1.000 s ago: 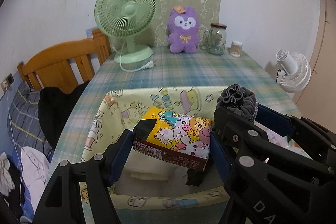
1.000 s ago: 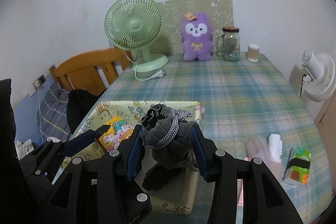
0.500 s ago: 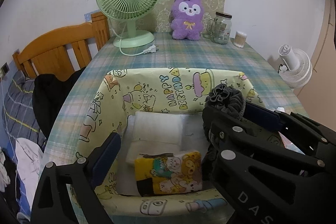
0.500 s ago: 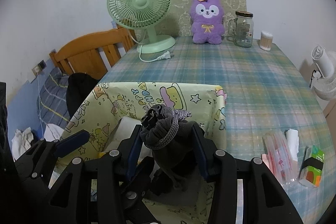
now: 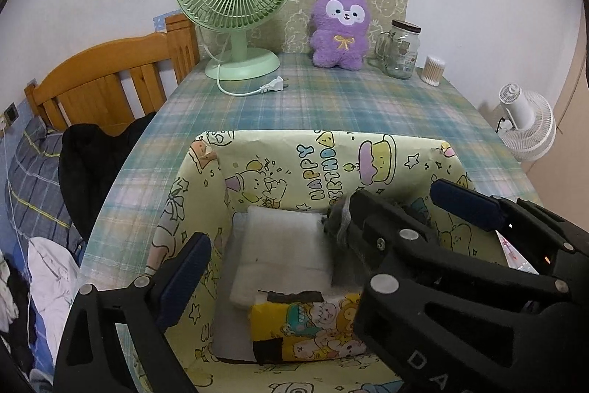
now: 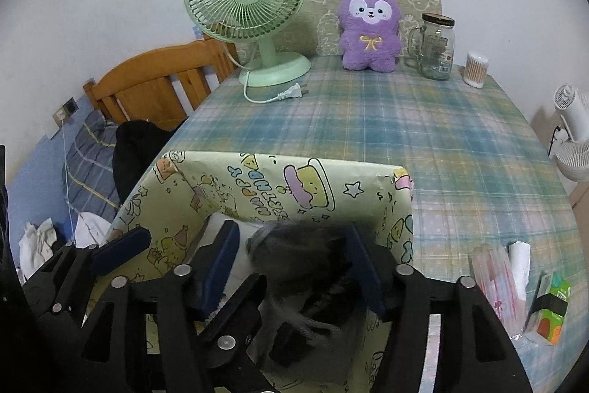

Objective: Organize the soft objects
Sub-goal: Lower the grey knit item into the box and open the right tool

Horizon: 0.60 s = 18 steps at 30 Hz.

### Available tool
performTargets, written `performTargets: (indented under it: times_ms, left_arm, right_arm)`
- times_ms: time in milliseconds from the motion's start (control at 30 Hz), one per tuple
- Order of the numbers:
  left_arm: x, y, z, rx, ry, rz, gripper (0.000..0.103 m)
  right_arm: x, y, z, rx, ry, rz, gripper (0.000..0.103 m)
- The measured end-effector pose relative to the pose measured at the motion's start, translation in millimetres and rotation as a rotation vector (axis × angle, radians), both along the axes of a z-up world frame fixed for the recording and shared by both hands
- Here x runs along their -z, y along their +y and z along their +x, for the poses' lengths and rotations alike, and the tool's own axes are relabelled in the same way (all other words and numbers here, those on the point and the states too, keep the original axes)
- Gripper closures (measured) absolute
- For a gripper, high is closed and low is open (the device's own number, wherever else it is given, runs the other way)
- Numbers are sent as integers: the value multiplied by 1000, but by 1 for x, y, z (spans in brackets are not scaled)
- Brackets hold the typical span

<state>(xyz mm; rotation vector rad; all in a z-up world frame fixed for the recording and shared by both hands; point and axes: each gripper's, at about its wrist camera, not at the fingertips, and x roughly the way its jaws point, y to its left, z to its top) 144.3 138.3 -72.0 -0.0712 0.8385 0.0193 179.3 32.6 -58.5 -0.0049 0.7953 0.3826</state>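
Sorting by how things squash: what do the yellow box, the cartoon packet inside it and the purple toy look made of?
Yellow box: probably cardboard in matte printed paper; creased, torn corners. Cartoon packet: glossy printed plastic film, likely a soft pack; it shines and wrinkles. Purple toy: fuzzy plush fabric with embroidered bow.
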Motion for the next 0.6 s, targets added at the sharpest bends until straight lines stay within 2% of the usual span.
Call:
performTargets:
  times_ms: [67, 367, 467, 600]
  left_arm:
    - [0, 0, 0, 2, -2, -8, 6]
    - [-1, 3, -4, 2, -15, -37, 6]
    - [-3, 1, -8, 7, -24, -38, 3]
    - [-7, -3, -11, 15, -35, -39, 2]
  right_arm:
    - [-1, 0, 0, 8, -5, -4, 30]
    - [-5, 1, -3, 5, -6, -31, 29]
    - [-9, -1, -8, 25, -27, -49, 24]
    - [-13, -7, -14, 36, -39, -37, 24]
